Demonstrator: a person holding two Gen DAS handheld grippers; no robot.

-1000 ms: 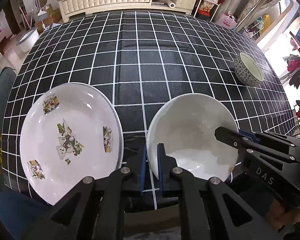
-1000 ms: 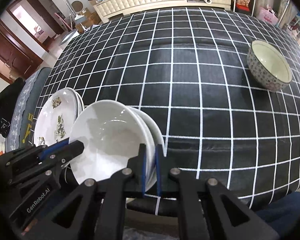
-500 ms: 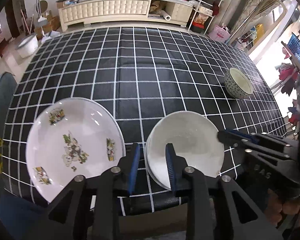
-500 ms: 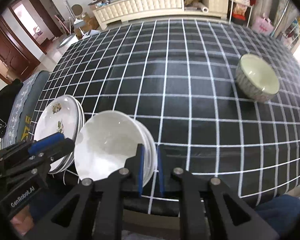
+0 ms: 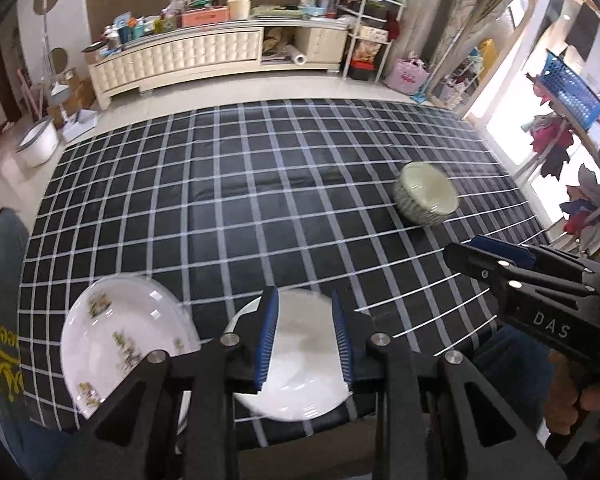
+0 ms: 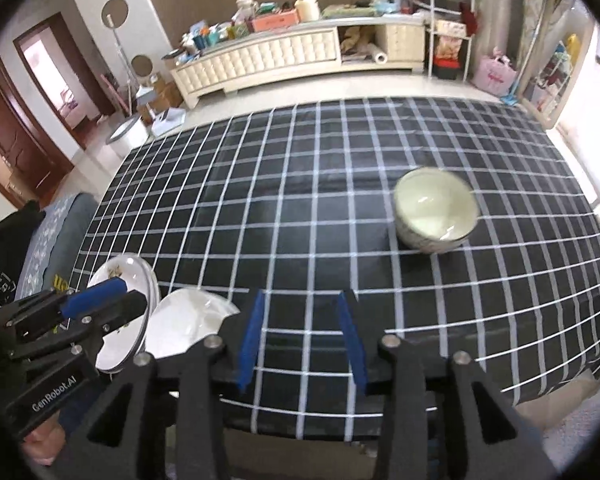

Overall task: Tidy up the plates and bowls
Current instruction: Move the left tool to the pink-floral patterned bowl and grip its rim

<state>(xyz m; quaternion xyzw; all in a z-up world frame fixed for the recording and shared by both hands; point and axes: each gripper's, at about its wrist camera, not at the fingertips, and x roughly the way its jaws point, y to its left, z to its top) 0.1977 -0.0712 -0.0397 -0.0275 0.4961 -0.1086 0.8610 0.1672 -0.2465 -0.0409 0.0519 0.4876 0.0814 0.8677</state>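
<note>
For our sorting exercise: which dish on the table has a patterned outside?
The small deep bowl standing alone far right; the plain white bowl and printed plates sit together.

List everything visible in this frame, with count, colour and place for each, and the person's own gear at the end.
Table: one, black cloth with white grid, fills the middle.
Decorated plates: a stack, count unclear, white with small prints, near-left corner.
Plain dishes: a stack, count unclear, white, near edge beside the plates.
Patterned bowl: one, speckled outside, pale inside, far right of the table.
Sideboard: one, cream, cluttered top, against the back wall.
Pink bag: one, on the floor at right.
Left gripper: black with blue pads, open, empty.
Right gripper: same, open, empty.
</note>
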